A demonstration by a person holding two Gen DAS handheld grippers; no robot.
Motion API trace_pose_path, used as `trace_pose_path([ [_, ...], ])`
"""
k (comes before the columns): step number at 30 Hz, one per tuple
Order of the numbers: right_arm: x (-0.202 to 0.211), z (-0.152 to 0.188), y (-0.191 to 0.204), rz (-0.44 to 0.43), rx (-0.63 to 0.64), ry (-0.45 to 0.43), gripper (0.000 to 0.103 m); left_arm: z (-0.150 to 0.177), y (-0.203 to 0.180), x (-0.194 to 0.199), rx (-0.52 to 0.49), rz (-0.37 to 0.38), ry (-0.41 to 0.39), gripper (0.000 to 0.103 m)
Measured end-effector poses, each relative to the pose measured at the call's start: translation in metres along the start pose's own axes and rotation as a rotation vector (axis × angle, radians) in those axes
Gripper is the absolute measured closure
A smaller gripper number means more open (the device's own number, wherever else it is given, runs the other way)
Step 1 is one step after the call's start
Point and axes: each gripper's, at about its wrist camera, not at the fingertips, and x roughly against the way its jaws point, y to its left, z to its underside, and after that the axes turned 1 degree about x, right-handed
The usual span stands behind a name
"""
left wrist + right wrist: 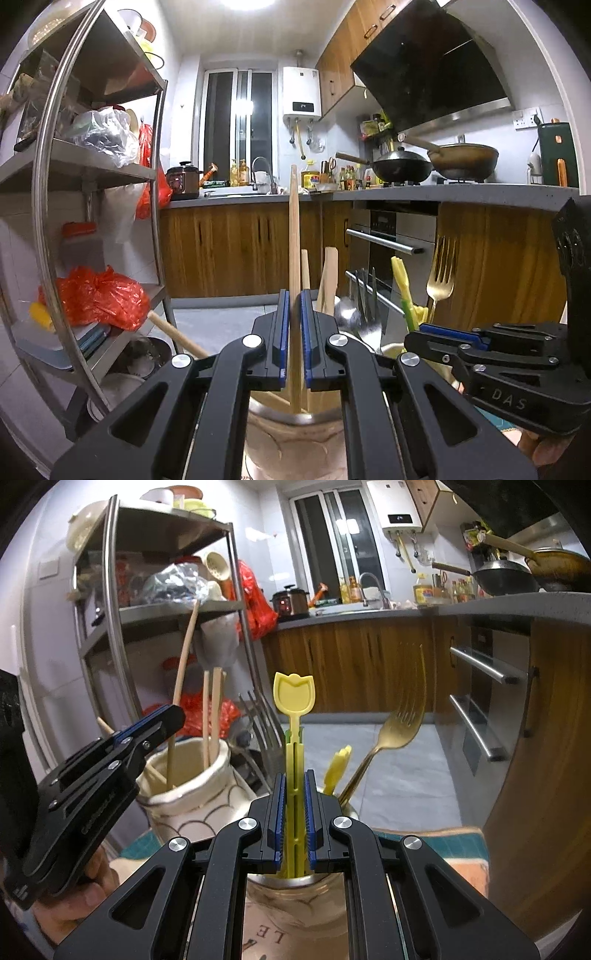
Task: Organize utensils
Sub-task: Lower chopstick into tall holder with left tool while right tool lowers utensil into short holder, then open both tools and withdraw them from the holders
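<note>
A tall steel shelf rack fills the left of the left wrist view, stacked with plastic bags, boxes and bowls. Across the upper middle runs the grey counter over wooden cabinets, carrying two woks at upper right, with a black range hood above them and an oven below. A window and a white water heater sit at the top centre.

In the right wrist view, a cream ceramic jar stands at centre left with wooden chopsticks leaning in it. Just right of it, dark metal forks rise upright. A second jar with a metal rim sits at the bottom centre, under the tool; a gold fork and a folded yellow utensil lean out of it to the right.

The left tool is closed on a single wooden chopstick, which stands upright with its lower end inside the jar mouth at the bottom centre. The right tool is clamped on the stem of a yellow plastic spoon, tulip-shaped head up at mid frame, its lower end reaching into the metal-rimmed jar.
</note>
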Motion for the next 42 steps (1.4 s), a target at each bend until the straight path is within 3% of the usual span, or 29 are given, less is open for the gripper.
trace_pose_path([
  [11, -0.009, 0.007, 0.004, 0.013, 0.011, 0.076, 0.092, 0.01, 0.003, -0.007, 0.03, 0.015, 0.083, 0.097],
  [24, -0.009, 0.007, 0.004, 0.021, 0.007, 0.098, 0.092, 0.01, 0.002, -0.004, 0.024, 0.011, 0.092, 0.097],
  [30, -0.005, 0.008, 0.007, 0.022, 0.022, 0.087, 0.08, 0.009, 0.001, 0.001, 0.026, 0.025, 0.081, 0.094],
  [32, -0.001, 0.007, 0.006, 0.022, 0.022, 0.077, 0.08, 0.01, 0.001, 0.005, 0.021, 0.023, 0.072, 0.084],
  [36, 0.014, 0.007, 0.006, 0.016, 0.024, 0.032, 0.08, 0.009, 0.0, 0.017, 0.016, 0.04, 0.055, 0.081],
  [40, 0.032, 0.01, 0.006, 0.034, 0.028, -0.011, 0.08, 0.008, 0.001, 0.032, 0.021, 0.055, 0.033, 0.061],
  [42, 0.04, 0.011, 0.007, 0.048, 0.031, -0.03, 0.08, 0.009, 0.001, 0.04, 0.018, 0.058, 0.027, 0.057],
])
